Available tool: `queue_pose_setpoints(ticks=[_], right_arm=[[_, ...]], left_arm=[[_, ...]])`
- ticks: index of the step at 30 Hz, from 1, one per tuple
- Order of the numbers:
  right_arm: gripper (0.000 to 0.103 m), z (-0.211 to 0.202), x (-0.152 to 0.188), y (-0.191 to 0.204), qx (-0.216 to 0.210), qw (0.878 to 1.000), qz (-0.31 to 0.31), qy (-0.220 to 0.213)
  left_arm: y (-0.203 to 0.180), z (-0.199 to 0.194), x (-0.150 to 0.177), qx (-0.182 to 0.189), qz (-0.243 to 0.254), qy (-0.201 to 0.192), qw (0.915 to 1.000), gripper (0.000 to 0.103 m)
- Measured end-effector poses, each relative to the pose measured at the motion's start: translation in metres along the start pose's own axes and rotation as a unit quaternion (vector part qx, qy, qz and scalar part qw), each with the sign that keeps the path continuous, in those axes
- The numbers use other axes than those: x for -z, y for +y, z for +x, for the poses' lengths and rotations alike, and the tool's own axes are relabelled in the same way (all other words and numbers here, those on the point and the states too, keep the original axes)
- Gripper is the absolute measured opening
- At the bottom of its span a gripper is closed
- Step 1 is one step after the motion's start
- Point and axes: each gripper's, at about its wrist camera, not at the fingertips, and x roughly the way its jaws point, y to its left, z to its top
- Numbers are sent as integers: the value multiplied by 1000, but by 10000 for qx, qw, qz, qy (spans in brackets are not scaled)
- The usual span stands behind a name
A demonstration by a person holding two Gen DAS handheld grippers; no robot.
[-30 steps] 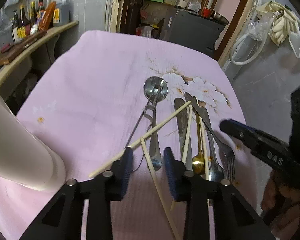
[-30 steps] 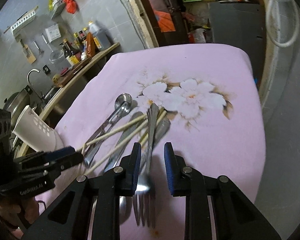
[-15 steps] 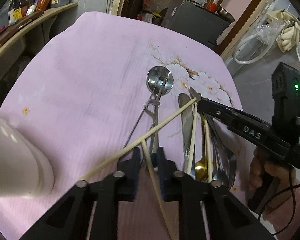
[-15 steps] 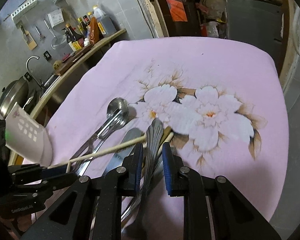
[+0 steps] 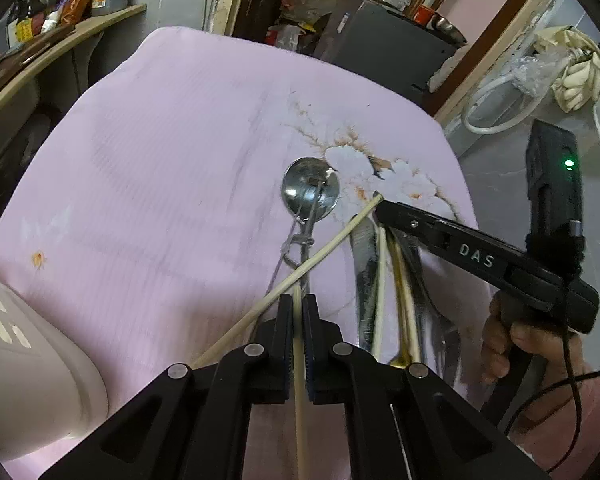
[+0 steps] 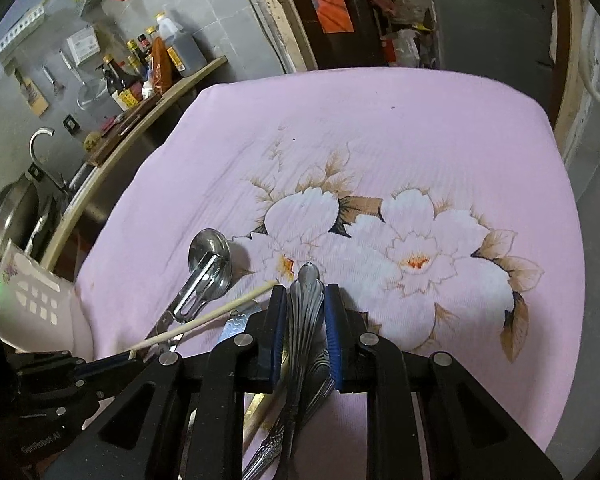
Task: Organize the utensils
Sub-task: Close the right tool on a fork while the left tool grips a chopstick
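Two grippers: left gripper (image 5: 298, 312) clamps chopstick (image 5: 299, 392); right gripper (image 6: 305, 312) clamps fork (image 6: 307, 304).

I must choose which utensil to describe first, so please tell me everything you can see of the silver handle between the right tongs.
The silver handle is shiny metal, with raised ribs fanning along it and a rounded tip pointing toward the white flowers. It lies between the blue pads of the right tongs, which are shut on its sides. Its lower part runs back under the tongs, over other cutlery on the pink cloth. Its working end is hidden.
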Motion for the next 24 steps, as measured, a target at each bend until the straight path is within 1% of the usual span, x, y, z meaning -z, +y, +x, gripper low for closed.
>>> queue_pose_setpoints(ticks=[3,8,12,17,24], right_arm=[[17,0,-2,-3,-27,9998,163,77],[17,3,-2,0,81,9995,217,226],[17,4,-1,0,40,9991,279,320],[18,8,-3,-10,-247,9971,497,515],[18,16,-2,-26,-886,9915,605,730]], left_arm=[[-5,-4,-1,35,48,-31,10000,5],[-9,-4,-2,68,113,-34,9999,5],[-8,-5,-2,90,96,-52,9999,5],[-5,-5,-1,85,55,-45,9999,5],[-2,-5,-1,89,-11,-46,9999,5]])
